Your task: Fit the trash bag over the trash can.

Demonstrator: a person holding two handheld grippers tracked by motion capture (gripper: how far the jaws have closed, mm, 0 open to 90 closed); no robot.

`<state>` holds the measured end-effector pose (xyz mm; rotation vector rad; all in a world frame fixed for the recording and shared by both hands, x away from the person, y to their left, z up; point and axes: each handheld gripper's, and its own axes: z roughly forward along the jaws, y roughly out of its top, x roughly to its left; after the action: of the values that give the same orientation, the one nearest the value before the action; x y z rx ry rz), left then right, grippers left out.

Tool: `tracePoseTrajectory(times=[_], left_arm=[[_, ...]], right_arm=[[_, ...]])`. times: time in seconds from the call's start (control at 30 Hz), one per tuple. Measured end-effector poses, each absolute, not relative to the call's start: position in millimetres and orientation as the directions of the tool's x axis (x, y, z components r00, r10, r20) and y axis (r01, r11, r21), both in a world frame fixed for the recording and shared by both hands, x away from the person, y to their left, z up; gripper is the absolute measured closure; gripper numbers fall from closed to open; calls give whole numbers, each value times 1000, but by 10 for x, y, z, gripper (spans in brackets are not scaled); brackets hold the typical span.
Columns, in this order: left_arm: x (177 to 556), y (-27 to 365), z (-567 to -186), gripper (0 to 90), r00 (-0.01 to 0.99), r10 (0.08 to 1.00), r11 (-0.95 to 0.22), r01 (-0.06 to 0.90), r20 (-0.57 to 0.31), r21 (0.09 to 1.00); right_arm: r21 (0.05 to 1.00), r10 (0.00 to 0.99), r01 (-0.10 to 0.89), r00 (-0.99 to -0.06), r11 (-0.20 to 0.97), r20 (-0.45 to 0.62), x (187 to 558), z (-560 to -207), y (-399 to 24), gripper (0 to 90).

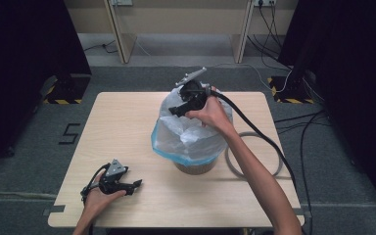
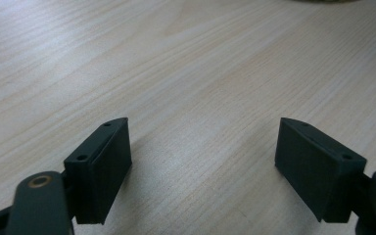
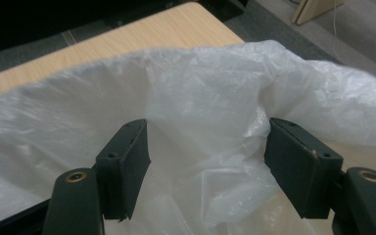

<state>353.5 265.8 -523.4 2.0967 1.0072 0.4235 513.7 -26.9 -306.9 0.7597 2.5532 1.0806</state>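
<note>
Right gripper (image 1: 176, 109) open over the plastic bag (image 1: 188, 139) rim, left gripper (image 1: 138, 184) open on bare table (image 1: 127, 127) near front edge

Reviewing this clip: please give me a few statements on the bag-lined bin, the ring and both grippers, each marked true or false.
1. The translucent white plastic bag with a blue hem lines a brown bin. True.
2. The left gripper holds the bag. False: it lies low over the bare light wooden table, jaws open and empty.
3. The right gripper is over the bag's mouth, jaws open. True.
4. The grey ring lies inside the bin. False: it lies on the table beside the bin.
</note>
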Motion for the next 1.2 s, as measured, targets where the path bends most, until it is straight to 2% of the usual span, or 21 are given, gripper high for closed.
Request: tracePoseTrajectory(times=[0.23, 0.37, 0.63, 0.77, 1.2], left_arm=[[3535, 2658, -5233, 204, 634, 773, -402, 522, -27, 753], [3534, 2655, -5233, 202, 635, 772, -404, 521, -25, 752], [3534, 2655, -5233, 201, 635, 772, -404, 521, -24, 752], [3534, 2655, -5234, 201, 635, 772, -404, 521, -25, 752], [3534, 2654, -5234, 200, 635, 773, -404, 521, -25, 752]], right_arm=[[751, 564, 360, -825, 554, -21, 5081, -2980, -327, 327], [795, 573, 343, -820, 499, -6, 5025, -2835, -432, 323], [858, 611, 322, -792, 401, 11, 4979, -2543, -748, 292], [858, 644, 318, -764, 403, -19, 4962, -2454, -940, 284], [804, 737, 406, -674, 434, -58, 5013, -2727, -1429, 280]])
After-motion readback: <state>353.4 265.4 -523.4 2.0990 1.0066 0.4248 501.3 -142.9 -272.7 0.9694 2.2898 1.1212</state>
